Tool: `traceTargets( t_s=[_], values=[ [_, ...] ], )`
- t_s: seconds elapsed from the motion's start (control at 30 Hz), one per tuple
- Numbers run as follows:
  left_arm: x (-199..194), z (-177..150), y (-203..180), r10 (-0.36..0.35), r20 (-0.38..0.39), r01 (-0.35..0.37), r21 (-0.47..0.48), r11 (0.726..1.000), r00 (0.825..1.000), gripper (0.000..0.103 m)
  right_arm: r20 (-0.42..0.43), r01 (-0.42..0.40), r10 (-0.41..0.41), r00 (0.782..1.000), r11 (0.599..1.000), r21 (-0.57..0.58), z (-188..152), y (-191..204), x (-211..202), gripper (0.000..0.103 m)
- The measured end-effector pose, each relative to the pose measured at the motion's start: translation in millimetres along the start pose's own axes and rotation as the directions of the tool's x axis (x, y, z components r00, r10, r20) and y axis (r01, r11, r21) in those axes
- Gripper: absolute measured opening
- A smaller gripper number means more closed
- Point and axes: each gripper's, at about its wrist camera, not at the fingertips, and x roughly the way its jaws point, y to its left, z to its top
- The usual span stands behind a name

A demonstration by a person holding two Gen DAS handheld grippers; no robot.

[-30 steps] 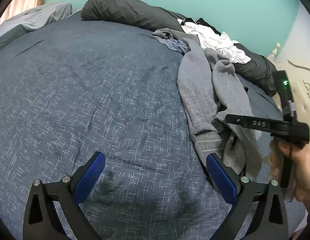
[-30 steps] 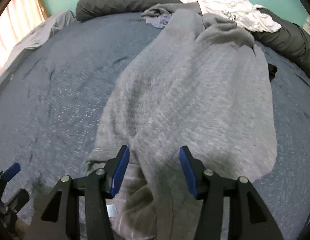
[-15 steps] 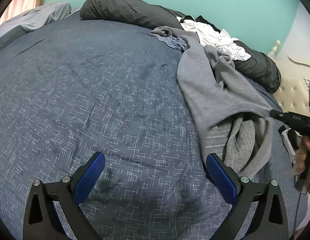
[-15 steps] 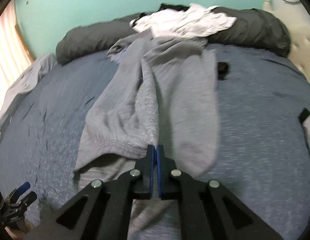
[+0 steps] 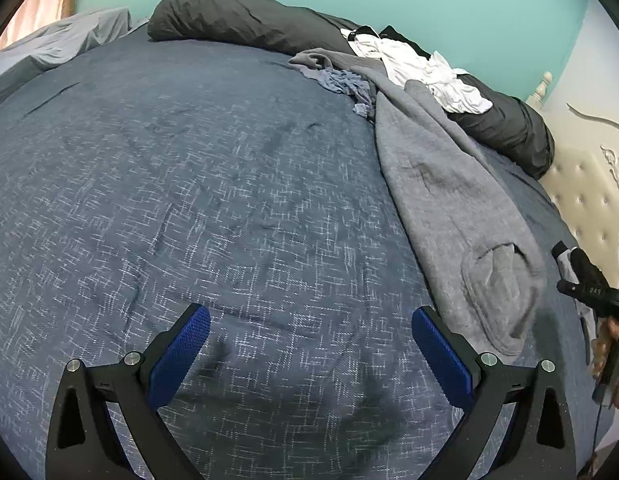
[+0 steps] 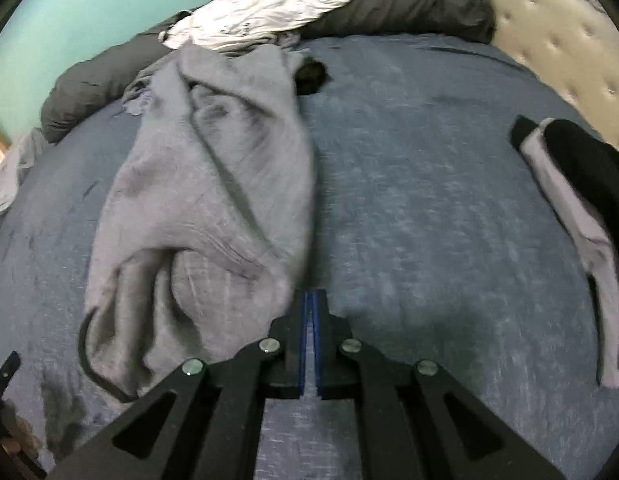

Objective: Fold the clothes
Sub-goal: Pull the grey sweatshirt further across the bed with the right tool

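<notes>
A grey sweat garment (image 5: pixel 449 200) (image 6: pixel 213 184) lies stretched along the right part of the dark blue bedcover (image 5: pixel 189 200). In the right wrist view my right gripper (image 6: pixel 309 304) is shut, and the garment's near right edge runs straight into its fingertips, pinched there. From the left wrist view the right gripper (image 5: pixel 565 288) shows at the far right in a person's hand, at the garment's edge. My left gripper (image 5: pixel 311 344) hangs open over bare bedcover, left of the garment, with nothing between its pads.
White clothes (image 5: pixel 421 68) (image 6: pixel 265 16) are heaped on a dark rolled duvet (image 5: pixel 237 20) at the back. A black and white garment (image 6: pixel 569 184) lies at the right. A small dark item (image 6: pixel 309 76) sits beyond the grey garment. A cream tufted headboard (image 6: pixel 549 40) borders the bed.
My right gripper shut on a fold of the grey garment and carried it to the right, so the cloth now lies drawn out sideways. The left gripper stayed put and open.
</notes>
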Motion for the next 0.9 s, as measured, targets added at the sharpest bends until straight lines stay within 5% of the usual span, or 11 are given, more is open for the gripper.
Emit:
traceTargets(
  t_s=[0.1,0.33,0.67,0.9],
  values=[
    [0,0,-1,-0.001,-0.002,0.001,0.003,1.0,1.0,0.103,0.042,-0.033,0.033,0.999,0.999,-0.016,-9,8,-18,0.019],
    [-2,-1,-2,-0.004,-0.003,0.004,0.005,1.0,1.0,0.103,-0.017,-0.16,0.159,0.987,0.979,-0.126,-39,64,-18,0.034],
    [-1,0,2,-0.007,-0.009,0.007,-0.012,1.0,1.0,0.103,0.006,-0.111,0.115,0.993,0.969,-0.223,-5,99,13,0.044],
    [2,1,7,0.005,-0.021,-0.006,-0.028,1.0,1.0,0.103,-0.018,-0.042,0.038,0.999,0.9,-0.434,11,147,38,0.051]
  ],
)
